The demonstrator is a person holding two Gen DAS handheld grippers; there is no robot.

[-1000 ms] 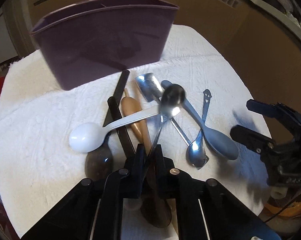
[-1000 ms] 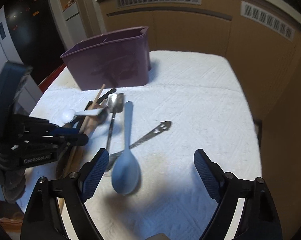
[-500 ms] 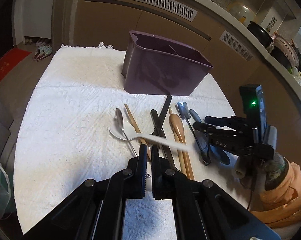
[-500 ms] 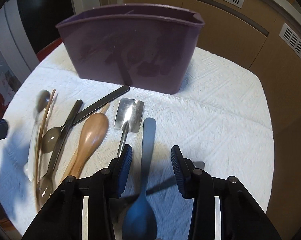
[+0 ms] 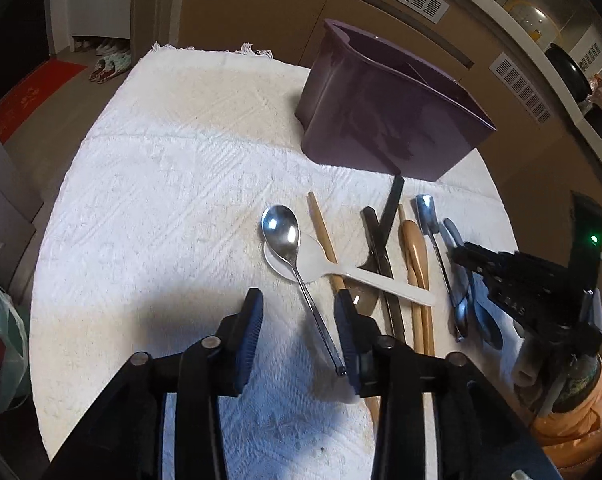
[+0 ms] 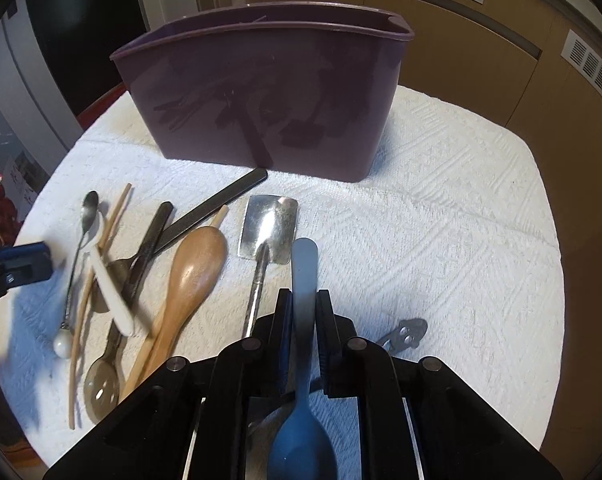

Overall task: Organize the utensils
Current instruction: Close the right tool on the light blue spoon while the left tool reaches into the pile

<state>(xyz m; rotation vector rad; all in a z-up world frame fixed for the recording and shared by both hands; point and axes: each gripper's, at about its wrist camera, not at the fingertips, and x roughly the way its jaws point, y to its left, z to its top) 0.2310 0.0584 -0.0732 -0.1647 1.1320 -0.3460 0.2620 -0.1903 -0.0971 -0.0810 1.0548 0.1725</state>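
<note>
The right gripper [image 6: 303, 312] jaws, just closing, are gripping the blue plastic spoon [image 6: 303, 360] at lower centre. The left gripper [image 5: 299, 320] jaws, just opening, are standing apart over the shiny steel spoon [image 5: 289, 248].

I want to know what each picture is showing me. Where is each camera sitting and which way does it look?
Left wrist view: sits on the left tongs, looking down at the steel spoon lying between their open fingers; the right tongs show at the right.
Right wrist view: sits on the right tongs, looking down their fingers, shut on the blue spoon; the left tongs' tip shows at the left edge.
Both views share the purple caddy, wooden spoon and white cloth.
</note>
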